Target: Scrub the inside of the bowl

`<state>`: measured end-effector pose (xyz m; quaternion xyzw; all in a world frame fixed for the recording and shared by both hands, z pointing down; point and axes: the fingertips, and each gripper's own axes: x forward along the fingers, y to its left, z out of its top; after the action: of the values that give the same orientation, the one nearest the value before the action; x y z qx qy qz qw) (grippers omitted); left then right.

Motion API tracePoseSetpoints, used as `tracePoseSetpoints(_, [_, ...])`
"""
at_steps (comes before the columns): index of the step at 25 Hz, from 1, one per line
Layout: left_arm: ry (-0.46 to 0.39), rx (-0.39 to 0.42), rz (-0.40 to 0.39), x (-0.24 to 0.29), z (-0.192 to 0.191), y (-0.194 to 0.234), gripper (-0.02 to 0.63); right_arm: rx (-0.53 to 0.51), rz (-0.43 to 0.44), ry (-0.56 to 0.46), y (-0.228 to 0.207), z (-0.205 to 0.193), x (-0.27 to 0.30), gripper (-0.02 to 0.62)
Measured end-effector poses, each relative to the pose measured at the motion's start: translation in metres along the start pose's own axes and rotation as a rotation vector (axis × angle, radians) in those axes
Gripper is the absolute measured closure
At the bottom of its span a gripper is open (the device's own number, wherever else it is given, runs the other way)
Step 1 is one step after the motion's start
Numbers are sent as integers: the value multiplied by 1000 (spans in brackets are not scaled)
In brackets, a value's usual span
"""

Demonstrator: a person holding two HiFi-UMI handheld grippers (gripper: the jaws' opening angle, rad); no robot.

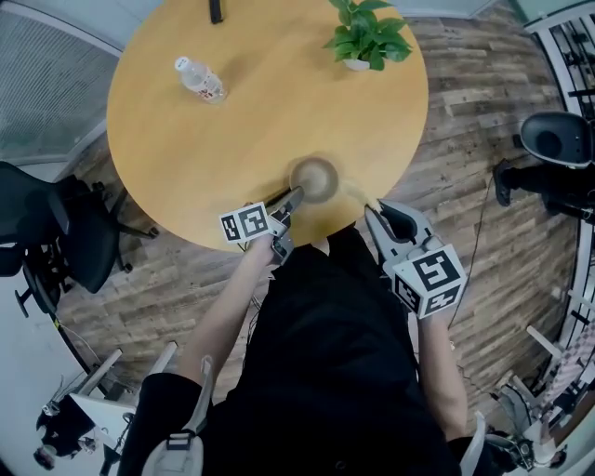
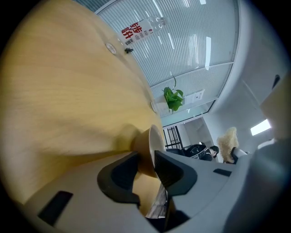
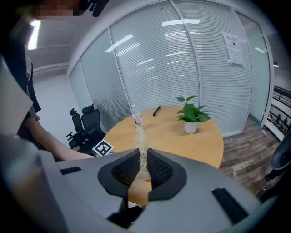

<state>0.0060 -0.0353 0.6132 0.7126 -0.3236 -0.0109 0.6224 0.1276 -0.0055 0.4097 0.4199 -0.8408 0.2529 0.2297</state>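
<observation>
A small tan bowl [image 1: 316, 177] stands near the front edge of the round wooden table [image 1: 260, 112]. My left gripper [image 1: 294, 193] reaches it from the near left. In the left gripper view the bowl [image 2: 146, 145] has its wall between the two pads, one outside and one inside the rim, so this gripper [image 2: 146, 166] is shut on the bowl. My right gripper [image 1: 379, 212] hovers just right of the bowl at the table's edge. In the right gripper view it [image 3: 142, 169] is shut on a pale fibrous scrubber [image 3: 142, 145] that sticks up from between the pads.
A water bottle [image 1: 199, 79] lies at the table's far left and a potted plant [image 1: 365, 35] stands at the far right. A dark slim object [image 1: 216, 11] rests at the far edge. Black office chairs [image 1: 74, 232] stand left of the table, another chair [image 1: 556, 139] to the right.
</observation>
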Motion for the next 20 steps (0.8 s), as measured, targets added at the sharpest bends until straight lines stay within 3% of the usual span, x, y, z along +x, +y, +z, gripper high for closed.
tracePoseSetpoints(7, [-17,-66,4,0,1,3,511,25,-12,-6,-6,-3,1,548])
tracePoseSetpoints(12, [6,-49,3,-5,-4,2,534,30,-12,-1,-5,-7,3,548])
tracePoseSetpoints(20, [-28,-72,-19,-14,1,-6,554,21,-3,2,4,-6,10,548])
